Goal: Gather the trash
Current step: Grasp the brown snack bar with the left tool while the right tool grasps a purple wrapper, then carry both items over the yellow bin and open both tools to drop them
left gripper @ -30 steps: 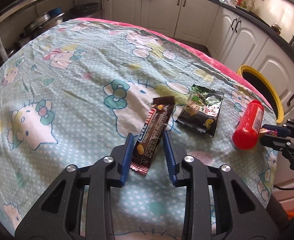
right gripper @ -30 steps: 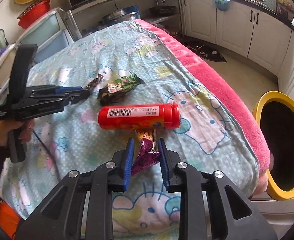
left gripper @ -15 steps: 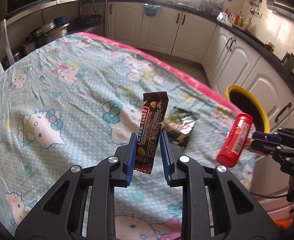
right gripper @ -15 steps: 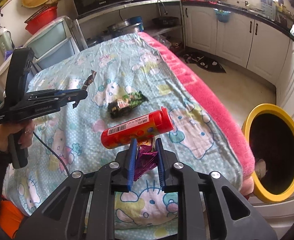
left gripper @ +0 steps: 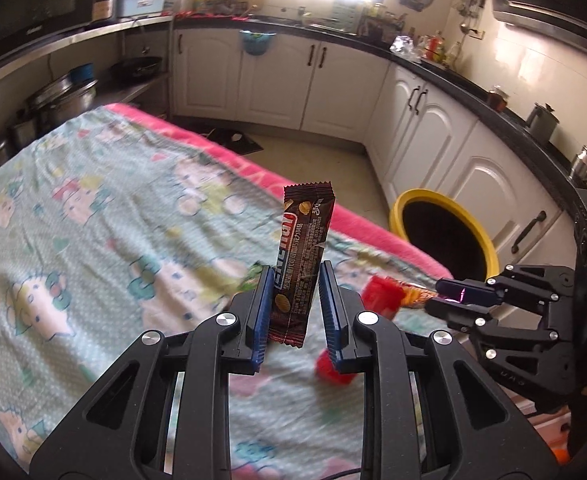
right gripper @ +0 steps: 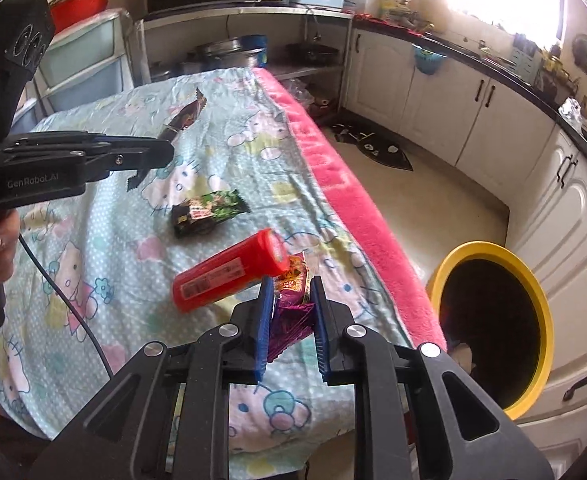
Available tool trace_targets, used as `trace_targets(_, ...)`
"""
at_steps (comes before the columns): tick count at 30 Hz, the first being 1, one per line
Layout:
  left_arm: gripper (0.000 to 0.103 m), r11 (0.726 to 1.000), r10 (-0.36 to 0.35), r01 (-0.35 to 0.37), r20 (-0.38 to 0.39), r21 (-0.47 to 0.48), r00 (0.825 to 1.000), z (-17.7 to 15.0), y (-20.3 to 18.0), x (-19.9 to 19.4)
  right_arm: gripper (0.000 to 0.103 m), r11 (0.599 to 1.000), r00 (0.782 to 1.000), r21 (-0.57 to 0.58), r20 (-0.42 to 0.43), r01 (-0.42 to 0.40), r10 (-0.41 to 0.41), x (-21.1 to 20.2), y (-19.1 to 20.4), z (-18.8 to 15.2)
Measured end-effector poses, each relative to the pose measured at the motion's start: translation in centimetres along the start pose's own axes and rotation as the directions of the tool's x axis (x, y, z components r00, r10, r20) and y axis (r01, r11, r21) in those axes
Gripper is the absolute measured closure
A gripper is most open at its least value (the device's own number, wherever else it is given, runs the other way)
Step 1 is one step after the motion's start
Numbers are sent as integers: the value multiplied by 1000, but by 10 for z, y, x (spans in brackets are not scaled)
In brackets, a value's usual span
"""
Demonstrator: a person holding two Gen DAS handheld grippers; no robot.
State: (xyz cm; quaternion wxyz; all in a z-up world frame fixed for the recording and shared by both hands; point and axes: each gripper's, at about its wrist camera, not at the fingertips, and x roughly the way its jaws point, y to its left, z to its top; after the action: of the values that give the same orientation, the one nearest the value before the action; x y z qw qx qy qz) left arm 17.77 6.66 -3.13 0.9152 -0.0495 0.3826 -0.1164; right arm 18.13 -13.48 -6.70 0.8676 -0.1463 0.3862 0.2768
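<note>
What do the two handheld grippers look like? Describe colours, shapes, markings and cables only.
Both grippers, left and right, have black skeletal linkage frames with triangular cut-outs and silver pivot bolts. Their jaws carry flat, ribbed blue pads. Seen from the side, the left one shows white "GenRobot.AI" lettering, a pistol-style handle, a black camera block on top, and a thin black cable trailing down.

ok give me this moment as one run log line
left gripper: shut on brown wrapper | right gripper: shut on purple wrapper | on cloth: red tube, green packet
</note>
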Motion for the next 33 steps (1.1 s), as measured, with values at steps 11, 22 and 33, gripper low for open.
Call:
trace_targets(11, 86, 996, -56, 54, 13, 75, 998, 26, -49, 13, 85, 995, 998, 96, 64, 16, -22, -31, -42, -1)
trace_targets(22, 86, 984, -107, 104, 13, 144, 994, 44, -99, 28, 85, 973, 984, 218, 137, 79, -111, -69, -104, -7)
trace_targets(33, 86, 970, -156, 151, 15, 192, 988, 56, -136, 37, 85, 932, 961, 336, 181, 138, -207, -102, -158, -18)
